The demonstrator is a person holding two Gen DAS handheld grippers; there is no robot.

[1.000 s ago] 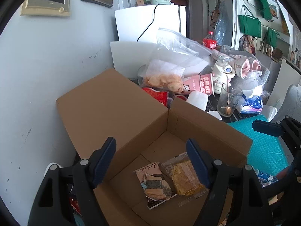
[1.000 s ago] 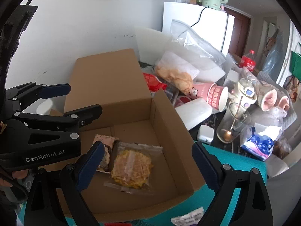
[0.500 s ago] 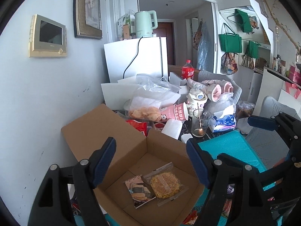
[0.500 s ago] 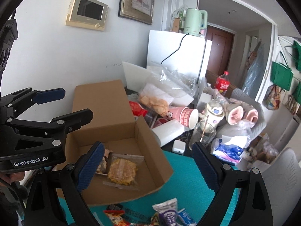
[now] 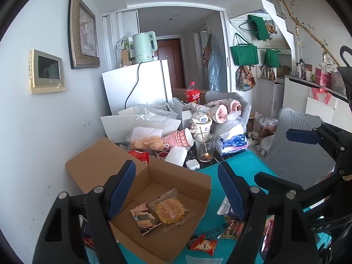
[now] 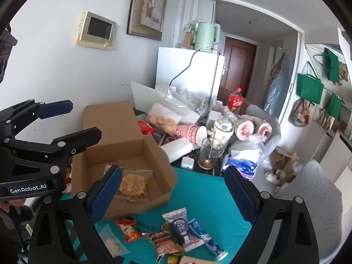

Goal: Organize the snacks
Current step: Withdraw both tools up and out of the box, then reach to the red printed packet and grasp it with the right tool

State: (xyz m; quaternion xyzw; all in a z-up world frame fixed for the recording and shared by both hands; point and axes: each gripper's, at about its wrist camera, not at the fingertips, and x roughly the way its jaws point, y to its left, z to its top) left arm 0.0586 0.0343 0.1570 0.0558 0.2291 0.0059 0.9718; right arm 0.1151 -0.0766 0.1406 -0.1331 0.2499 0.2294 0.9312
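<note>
I have pulled both tongs up and back from the cardboard box point(image 5: 154, 189), which now looks smaller on the teal table point(image 6: 206, 189). Left tongs point(image 5: 176, 189) and right tongs point(image 6: 173, 195) gape wide, holding nothing. In the box lie a yellow snack bag point(image 5: 170, 209) and a pink packet point(image 5: 143, 216); loose snack packets point(image 6: 173, 233) lie scattered on the table just in front of it.

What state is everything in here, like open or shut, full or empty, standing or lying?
cardboard box: open, two snack packets inside
left gripper: open, empty
right gripper: open, empty
pink paper cup: lying on its side
glass: upright, spoon inside
cola bottle: upright, capped
loose snack packets: lying on the teal mat, outside the box
</note>
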